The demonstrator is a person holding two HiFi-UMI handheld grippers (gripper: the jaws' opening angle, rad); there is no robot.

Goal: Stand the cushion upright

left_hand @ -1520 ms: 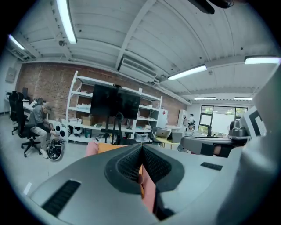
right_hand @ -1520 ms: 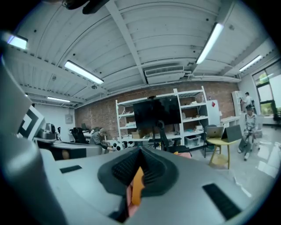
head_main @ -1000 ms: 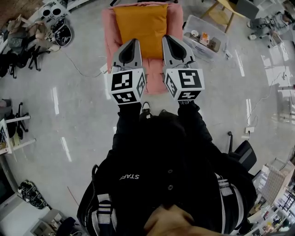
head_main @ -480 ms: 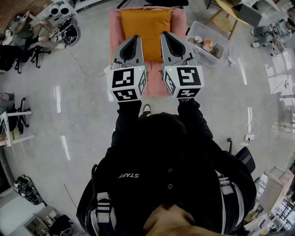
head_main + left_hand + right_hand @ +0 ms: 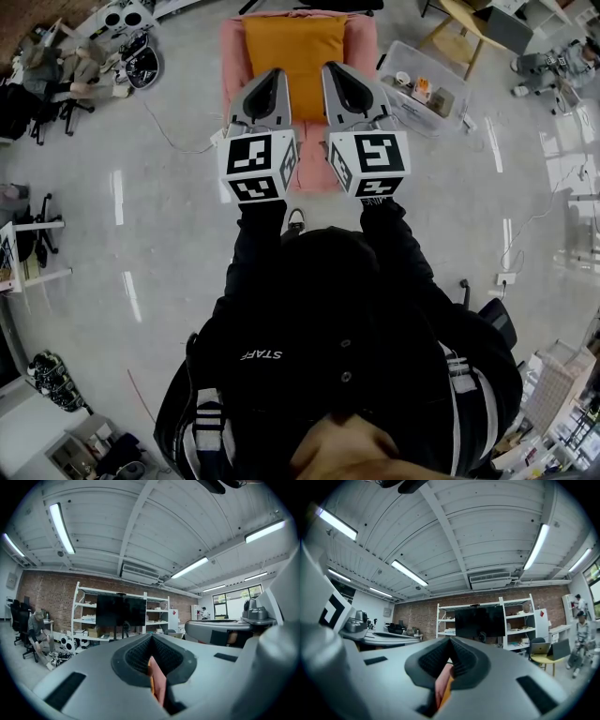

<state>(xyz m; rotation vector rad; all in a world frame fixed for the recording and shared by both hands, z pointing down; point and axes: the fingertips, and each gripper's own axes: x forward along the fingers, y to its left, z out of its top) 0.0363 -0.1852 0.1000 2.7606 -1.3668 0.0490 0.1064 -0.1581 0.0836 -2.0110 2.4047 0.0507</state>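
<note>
An orange cushion [image 5: 293,52] rests on a pink armchair [image 5: 361,42] at the top of the head view; from above I cannot tell whether it lies flat or leans on the back. My left gripper [image 5: 273,77] and right gripper [image 5: 335,70] are held side by side, level, in the air in front of the chair, apart from the cushion. Both are shut with nothing in them. In the left gripper view the closed left gripper [image 5: 151,643] shows only a sliver of pink and orange through the gap under its pads; the right gripper [image 5: 450,645] shows the same in its own view.
A clear plastic bin [image 5: 422,84] of small items stands right of the chair, with wooden furniture [image 5: 459,23] behind it. A cable [image 5: 173,141] trails across the grey floor at left. Ahead stands a white shelf rack with a dark screen [image 5: 121,612].
Both grippers have risen slightly together and stayed shut. The cushion has not moved on the chair.
</note>
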